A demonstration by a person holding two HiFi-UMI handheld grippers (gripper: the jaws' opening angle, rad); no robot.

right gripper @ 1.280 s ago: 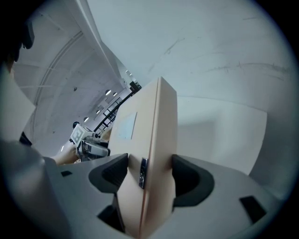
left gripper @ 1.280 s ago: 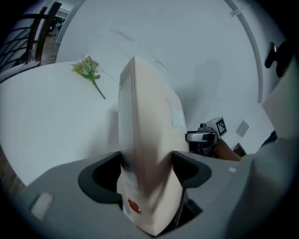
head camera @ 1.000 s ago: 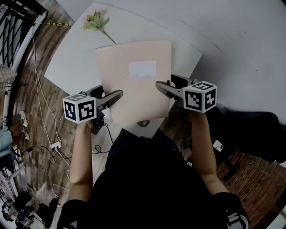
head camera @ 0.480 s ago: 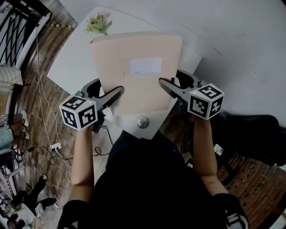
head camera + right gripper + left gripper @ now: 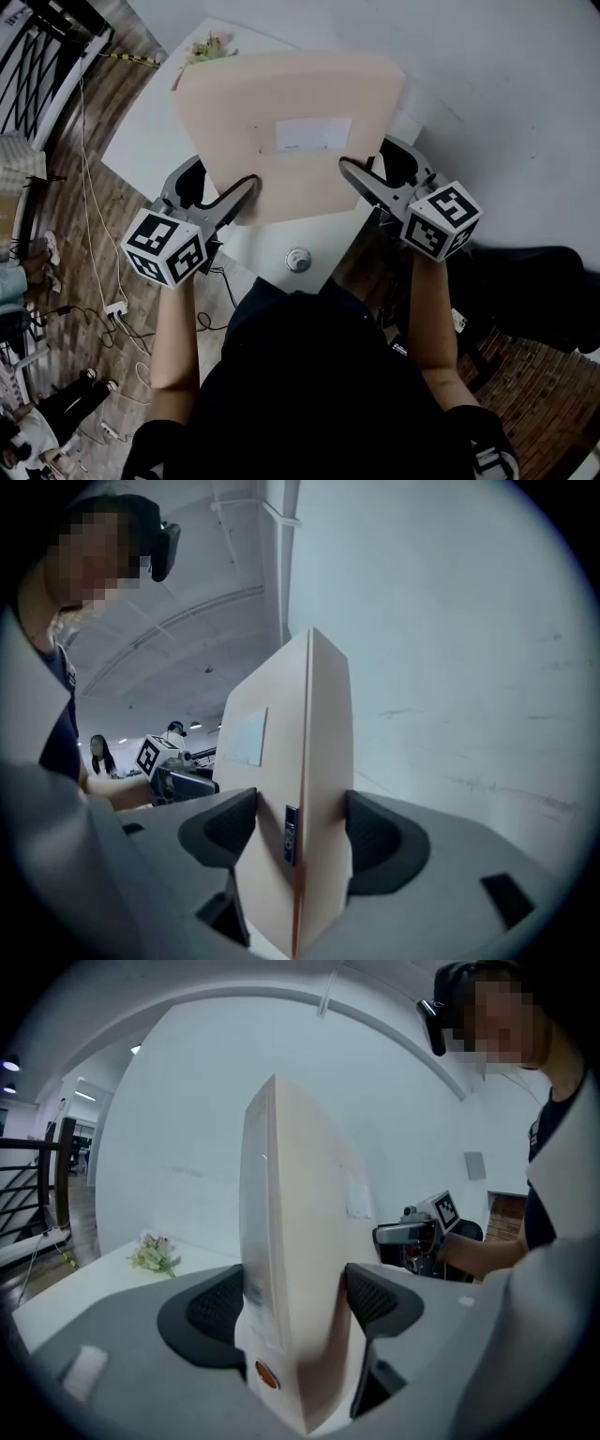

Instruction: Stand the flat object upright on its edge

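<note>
Since a second ago the one box has come up with both grippers and tipped steeper, its far edge now covering most of the single flower sprig. It is pale pink and flat, with one white label on the face toward the person. It hangs over the one white table, leaning away from the person; whether its near edge touches the top cannot be told.

Two grippers hold it, one at each side edge. The left gripper has its jaws wide, both pads pressed on the box's two faces. The right gripper is clamped the same way on the opposite edge.

One round metal disc sits in the table near the person.
</note>
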